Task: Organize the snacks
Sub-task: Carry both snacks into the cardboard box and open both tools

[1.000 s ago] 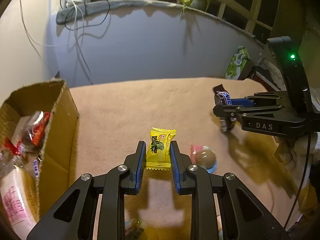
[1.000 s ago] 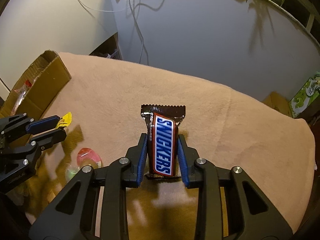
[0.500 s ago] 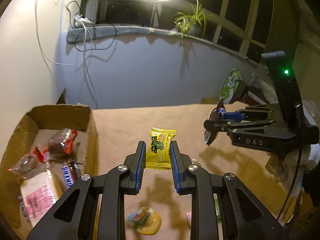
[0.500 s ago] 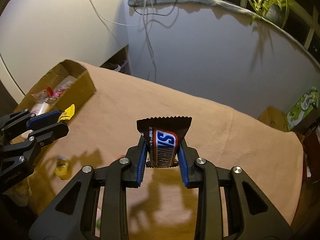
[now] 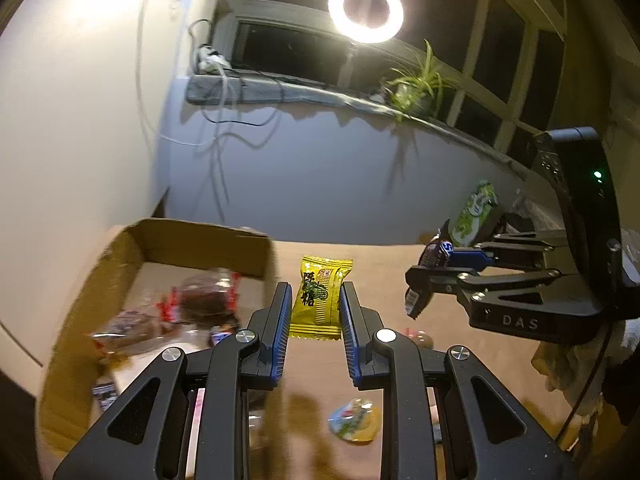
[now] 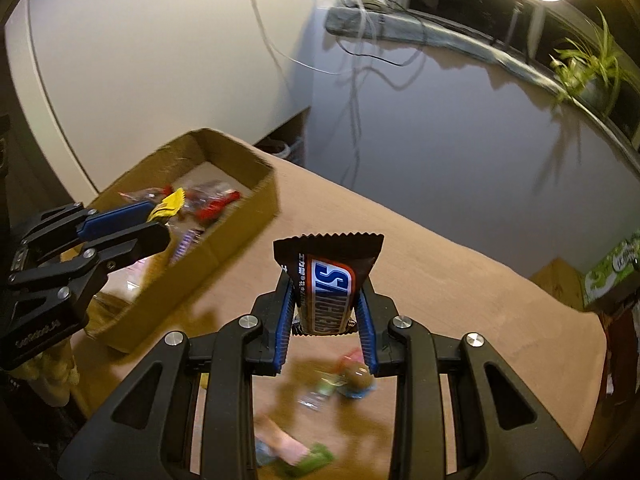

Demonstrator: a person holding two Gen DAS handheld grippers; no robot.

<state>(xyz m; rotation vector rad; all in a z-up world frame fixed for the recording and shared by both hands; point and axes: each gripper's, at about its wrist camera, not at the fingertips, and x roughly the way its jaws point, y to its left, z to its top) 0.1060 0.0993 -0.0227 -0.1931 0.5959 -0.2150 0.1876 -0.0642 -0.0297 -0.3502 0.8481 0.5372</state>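
Observation:
My left gripper [image 5: 313, 300] is shut on a yellow candy packet [image 5: 320, 292], held in the air just right of the cardboard box [image 5: 200, 240]. The right gripper [image 6: 324, 298] is shut on a brown Snickers bar [image 6: 328, 280], lifted above the tan tabletop [image 6: 460, 292]. In the right wrist view the left gripper [image 6: 160, 228] hangs over the cardboard box [image 6: 240, 232] with the yellow candy packet [image 6: 170, 204] sticking out. In the left wrist view the right gripper [image 5: 424, 280] sits to the right with the Snickers bar [image 5: 434, 252]. The box holds several wrapped snacks [image 5: 204, 300].
Loose snacks lie on the tabletop below: a yellow jelly cup [image 5: 354, 424], a round sweet [image 6: 356, 380] and a green packet [image 6: 308, 458]. A green carton [image 5: 474, 212] stands at the table's far right. A wall, hanging cables and a potted plant [image 5: 416, 88] are behind.
Both grippers have risen from the tabletop with their snacks and moved left toward the box. The box has come further into both views and its inside now shows.

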